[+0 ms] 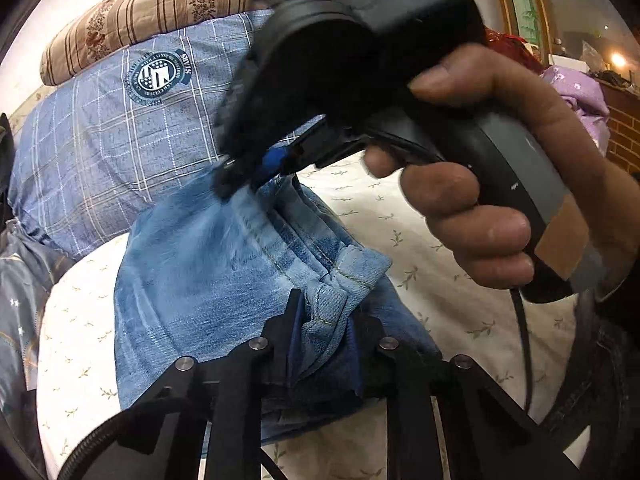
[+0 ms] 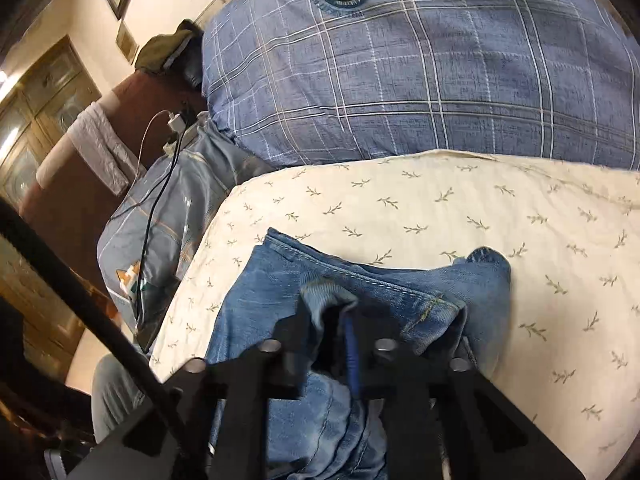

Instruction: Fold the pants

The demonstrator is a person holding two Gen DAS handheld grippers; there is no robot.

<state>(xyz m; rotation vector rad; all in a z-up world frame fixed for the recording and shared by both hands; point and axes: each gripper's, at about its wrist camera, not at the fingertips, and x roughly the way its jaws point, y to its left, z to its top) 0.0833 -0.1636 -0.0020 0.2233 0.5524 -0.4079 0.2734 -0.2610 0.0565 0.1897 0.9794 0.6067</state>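
Now I see the faded blue denim pants [image 1: 192, 272] lying partly bunched on the bed, on its cream sheet printed with small green twigs [image 2: 440, 208]. My left tool [image 1: 326, 320] has its jaws almost together, and a thick fold of the hem of the denim is pinched between them, so it holds the cloth. In the same view my right tool [image 1: 256, 172] comes from above, carried by a person's hand [image 1: 492, 184] around the black handle; its blurred tip touches the far part of the denim. In the right wrist view this right tool [image 2: 332, 320] has the jaws nearly closed also, with a bunch of denim rising between the black fingers [image 2: 304, 328] and a blue pad; it grips the cloth. The pants lie near the front edge of the sheet. Behind the sheet rests a large blue checked pillow with a round emblem [image 2: 400, 72], and above it in the left view a brown striped pillow with flower bands [image 1: 152, 12]. At the left side of the bed a black cable and a white charger [image 2: 176, 122] lie on a grey-blue cover [image 2: 168, 200].
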